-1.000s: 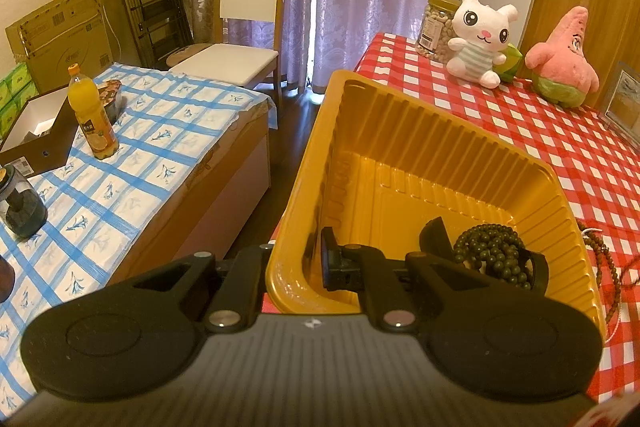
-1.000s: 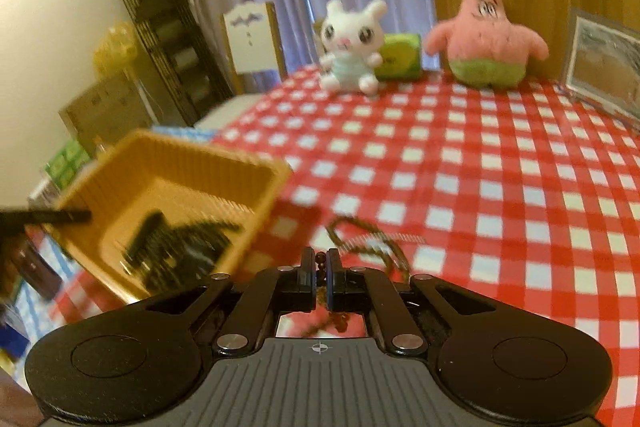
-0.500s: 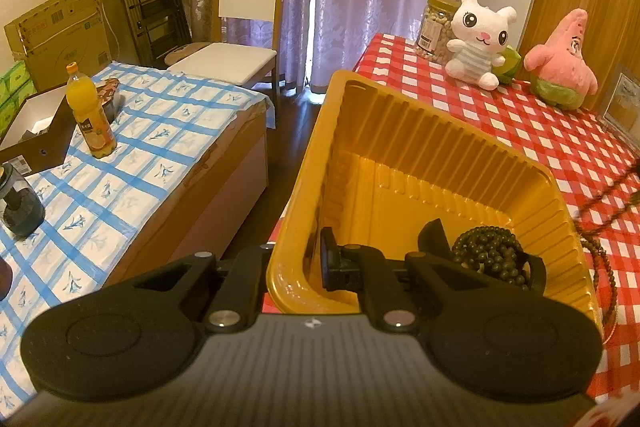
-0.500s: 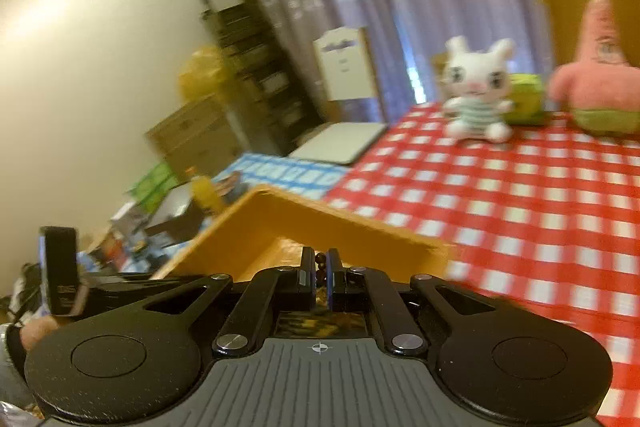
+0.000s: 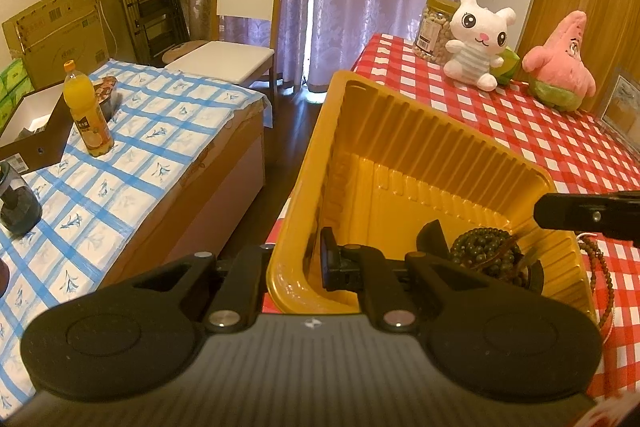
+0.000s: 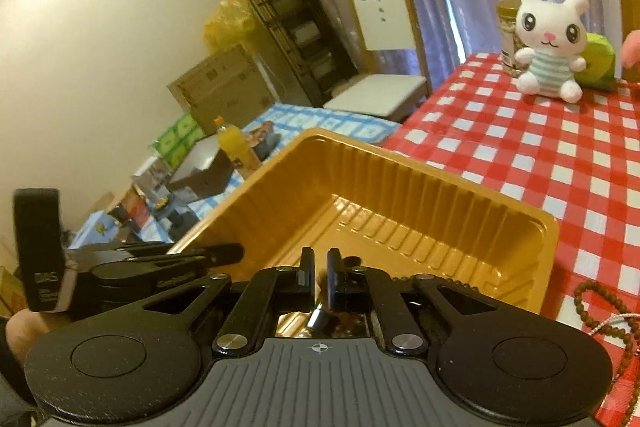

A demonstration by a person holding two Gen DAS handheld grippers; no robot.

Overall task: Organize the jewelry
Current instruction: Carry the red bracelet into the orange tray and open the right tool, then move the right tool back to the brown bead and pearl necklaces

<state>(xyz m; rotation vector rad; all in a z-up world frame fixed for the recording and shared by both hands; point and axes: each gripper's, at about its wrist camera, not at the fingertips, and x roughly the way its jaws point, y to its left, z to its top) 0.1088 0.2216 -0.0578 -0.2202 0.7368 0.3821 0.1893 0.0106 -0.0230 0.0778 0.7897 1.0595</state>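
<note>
A yellow plastic tray (image 5: 420, 155) sits at the edge of the red checked table (image 5: 520, 123). My left gripper (image 5: 294, 259) is shut on the tray's near rim. Dark green beads (image 5: 486, 257) and a black ring piece lie in the tray's near right corner, with a thin brown strand across them. My right gripper (image 6: 319, 277) hovers over the tray (image 6: 400, 211), its jaws parted by a small gap with nothing between them; it also shows in the left wrist view (image 5: 588, 215). A brown bead necklace (image 6: 608, 307) lies on the table right of the tray (image 5: 600, 267).
A white rabbit plush (image 5: 480, 35), a pink star plush (image 5: 560, 63), a jar (image 5: 434, 23) and a picture frame (image 5: 624, 107) stand at the table's far side. A low table with a blue checked cloth (image 5: 120, 163) and an orange bottle (image 5: 88, 115) is to the left, a chair (image 5: 240, 27) behind it.
My right gripper carried a bead strand from the table over the tray and has opened slightly; the strand now lies on the green beads. The left gripper has kept its hold on the rim.
</note>
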